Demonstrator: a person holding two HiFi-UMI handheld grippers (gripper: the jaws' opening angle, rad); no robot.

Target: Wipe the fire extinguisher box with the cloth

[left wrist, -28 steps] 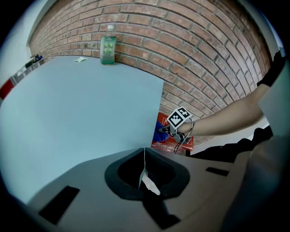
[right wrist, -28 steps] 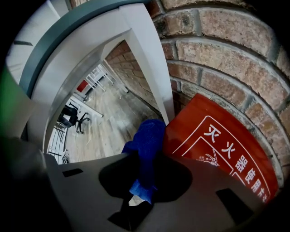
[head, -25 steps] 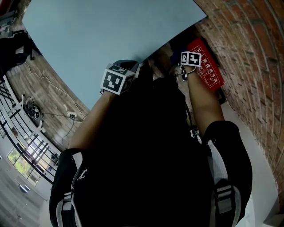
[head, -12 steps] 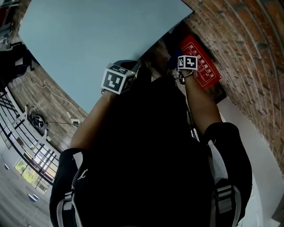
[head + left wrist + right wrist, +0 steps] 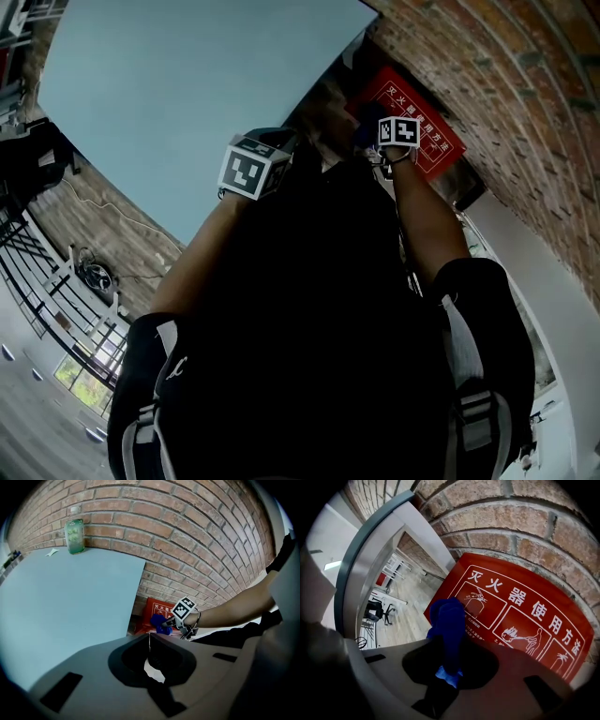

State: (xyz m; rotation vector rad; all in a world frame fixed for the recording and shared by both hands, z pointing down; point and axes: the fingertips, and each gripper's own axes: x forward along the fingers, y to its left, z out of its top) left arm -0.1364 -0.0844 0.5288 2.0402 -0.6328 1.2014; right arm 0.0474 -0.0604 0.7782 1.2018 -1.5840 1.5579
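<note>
Blue cloth (image 5: 447,620) clamped in right hand-held gripper (image 5: 448,667) at box (image 5: 525,616) edge; left hand-held gripper (image 5: 149,641) closed, empty.

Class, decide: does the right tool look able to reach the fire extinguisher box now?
Probably yes: the right tool, shut on the blue cloth, sits close before the red fire extinguisher box, with nothing visible between them.

right hand-held gripper (image 5: 449,665) reaches ahead, jaws clamped on the cloth (image 5: 448,620); left hand-held gripper (image 5: 149,644) hangs back, jaws together.
</note>
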